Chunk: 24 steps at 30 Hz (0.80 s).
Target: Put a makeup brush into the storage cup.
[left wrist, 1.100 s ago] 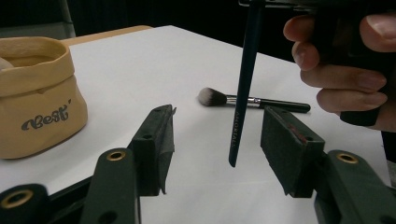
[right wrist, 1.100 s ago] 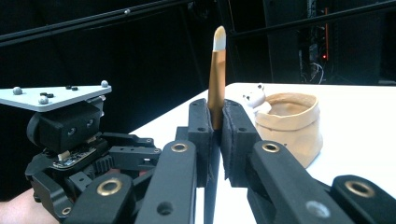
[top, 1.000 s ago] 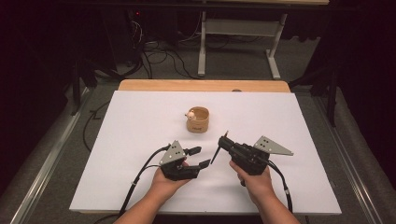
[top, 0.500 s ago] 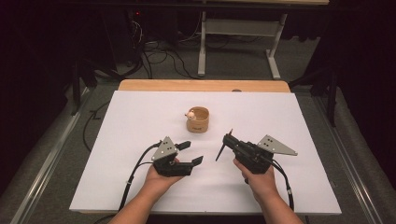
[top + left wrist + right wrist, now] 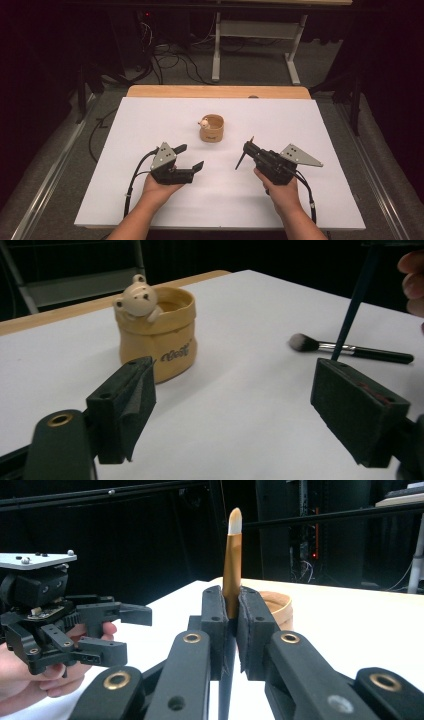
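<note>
My right claw (image 5: 248,149) is pressed together on a thin brush (image 5: 232,555), pinching it about midway. Its long axis stands steeply. The gold end with the pale tip rises above the jaws, leaning away from me, and the dark handle slants down toward the white table (image 5: 150,115) on the near side. The coming move turns on the cup (image 5: 212,129), the likely home for the brush. It stands upright ahead of this claw and off to its left, near but apart, its mouth open upward and a little bear (image 5: 136,297) hanging on its rim. In the right gripper view the cup's edge peeks out just behind the jaws. I judge I must carry the brush forward and left, then turn one end down over that mouth. My left claw (image 5: 191,156) sits about as near the cup, on its other side. Its jaws have just been opening and are spread with nothing between them, so the carrying falls to the right. A second brush (image 5: 350,347) lies flat on the table beyond the left claw, toward my right hand.
</note>
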Tool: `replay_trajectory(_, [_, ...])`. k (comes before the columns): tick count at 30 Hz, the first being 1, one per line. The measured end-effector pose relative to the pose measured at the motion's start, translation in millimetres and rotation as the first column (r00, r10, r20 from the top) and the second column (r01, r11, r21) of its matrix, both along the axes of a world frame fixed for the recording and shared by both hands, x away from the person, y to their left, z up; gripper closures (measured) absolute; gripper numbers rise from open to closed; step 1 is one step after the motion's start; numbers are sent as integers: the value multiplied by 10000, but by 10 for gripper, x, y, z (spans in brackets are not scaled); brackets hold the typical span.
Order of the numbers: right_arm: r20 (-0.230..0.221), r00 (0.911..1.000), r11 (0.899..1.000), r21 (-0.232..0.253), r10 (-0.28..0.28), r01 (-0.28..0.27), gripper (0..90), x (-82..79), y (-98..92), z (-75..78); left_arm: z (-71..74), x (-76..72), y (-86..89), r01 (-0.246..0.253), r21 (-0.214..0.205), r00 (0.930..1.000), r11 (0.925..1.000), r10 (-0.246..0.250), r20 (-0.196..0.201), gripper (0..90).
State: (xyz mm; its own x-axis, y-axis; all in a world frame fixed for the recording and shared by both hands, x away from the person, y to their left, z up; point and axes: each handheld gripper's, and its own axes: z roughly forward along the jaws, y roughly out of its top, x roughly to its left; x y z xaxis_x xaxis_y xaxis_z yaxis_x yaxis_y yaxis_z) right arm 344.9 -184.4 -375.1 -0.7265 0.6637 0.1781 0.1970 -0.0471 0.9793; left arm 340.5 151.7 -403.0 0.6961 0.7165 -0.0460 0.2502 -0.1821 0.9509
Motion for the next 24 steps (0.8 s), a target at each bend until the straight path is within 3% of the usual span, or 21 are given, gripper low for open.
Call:
replay_trajectory(12, [105,9997,9998,0,-220,220,855,6,-41,5,7,3,159,-407,152,9991,9991,408,-84,103])
replay_trajectory(16, [193,9993,9995,-69,-318,320,855,8,-49,8,-13,7,200,-445,317,9985,9985,455,-312,6])
replay_trajectory(24, [261,9984,9987,57,-504,503,856,31,-31,45,-44,-44,394,-711,319,9963,9970,725,-455,0])
